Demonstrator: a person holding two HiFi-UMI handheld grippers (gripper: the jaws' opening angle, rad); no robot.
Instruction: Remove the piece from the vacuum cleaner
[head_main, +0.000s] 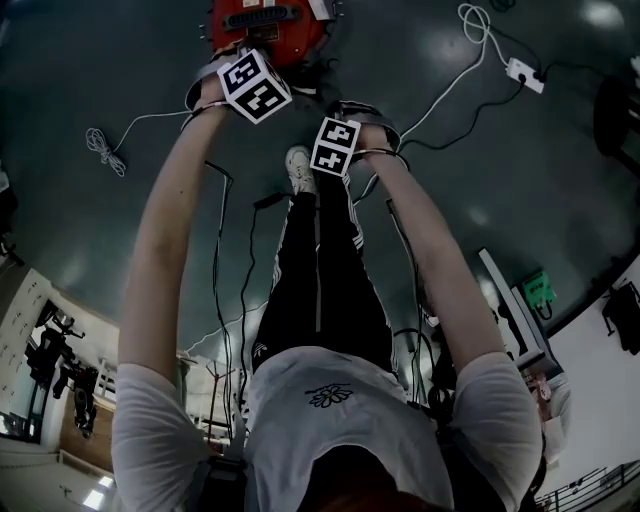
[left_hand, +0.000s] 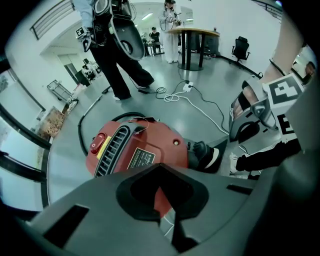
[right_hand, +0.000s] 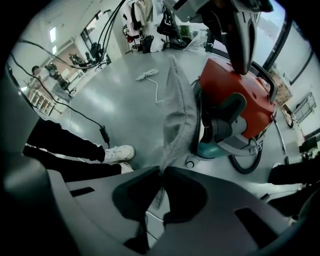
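I can read nothing here: the dark label (left_hand: 141, 159) on the red vacuum cleaner (left_hand: 167, 142) bears print too small.

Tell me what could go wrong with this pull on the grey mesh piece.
1. The right gripper pinches only the thin edge of the mesh piece, so it may slip or tear.
2. The vacuum cleaner rests on a small wheel and could roll along instead of letting go.
3. A cable lies by the person's shoe, a possible trip hazard.
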